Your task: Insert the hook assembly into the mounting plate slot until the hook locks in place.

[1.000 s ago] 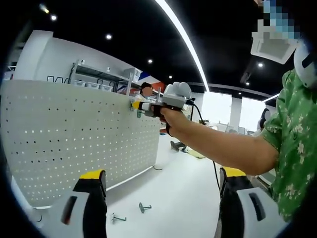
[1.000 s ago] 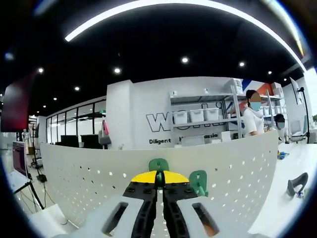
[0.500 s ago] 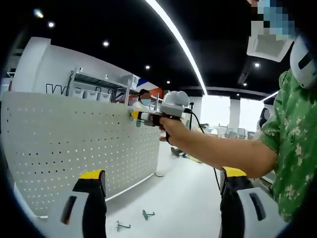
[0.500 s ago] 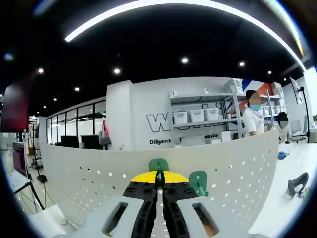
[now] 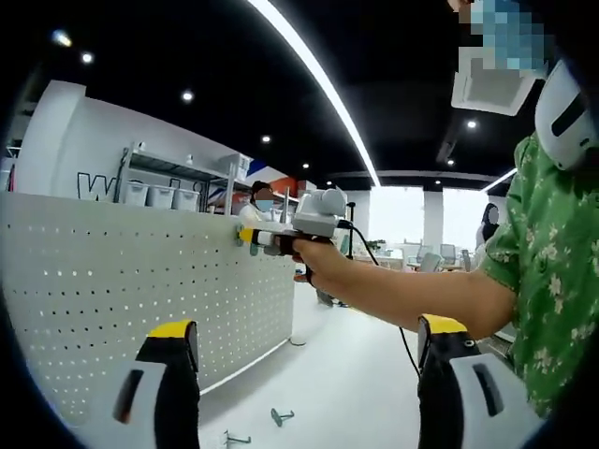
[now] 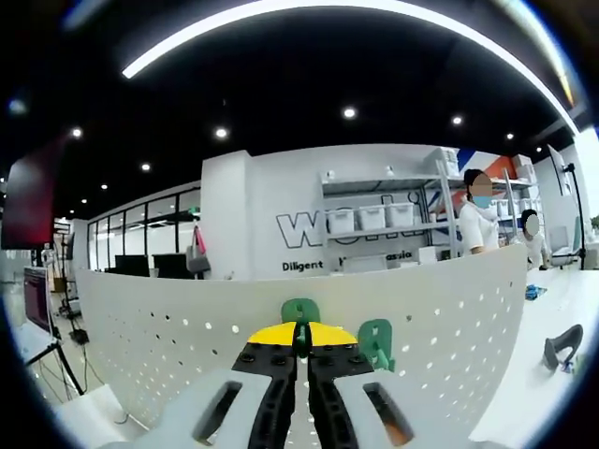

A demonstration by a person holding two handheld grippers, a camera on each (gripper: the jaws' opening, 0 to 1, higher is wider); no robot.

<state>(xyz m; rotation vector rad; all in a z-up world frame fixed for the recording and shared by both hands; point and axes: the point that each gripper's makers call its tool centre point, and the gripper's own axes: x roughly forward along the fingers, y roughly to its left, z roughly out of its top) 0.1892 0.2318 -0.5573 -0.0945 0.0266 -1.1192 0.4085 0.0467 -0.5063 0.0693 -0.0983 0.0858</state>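
Green hook [image 6: 299, 310] pinched in right hand-held gripper [image 6: 300, 339] against pegboard [image 6: 449, 318].

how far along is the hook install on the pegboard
Done: one green hook already sits on the pegboard. In hand: the right gripper, jaws shut on a second green hook, holds it at the board's upper part; whether it has locked cannot be told. Left: two spare hooks lie on the table, and the left gripper is open.

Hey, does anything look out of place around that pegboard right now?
Two small metal hooks lie loose on the white table at the foot of the pegboard, not mounted. Otherwise nothing stands out; the right tongs are shut at a green hook on the board.
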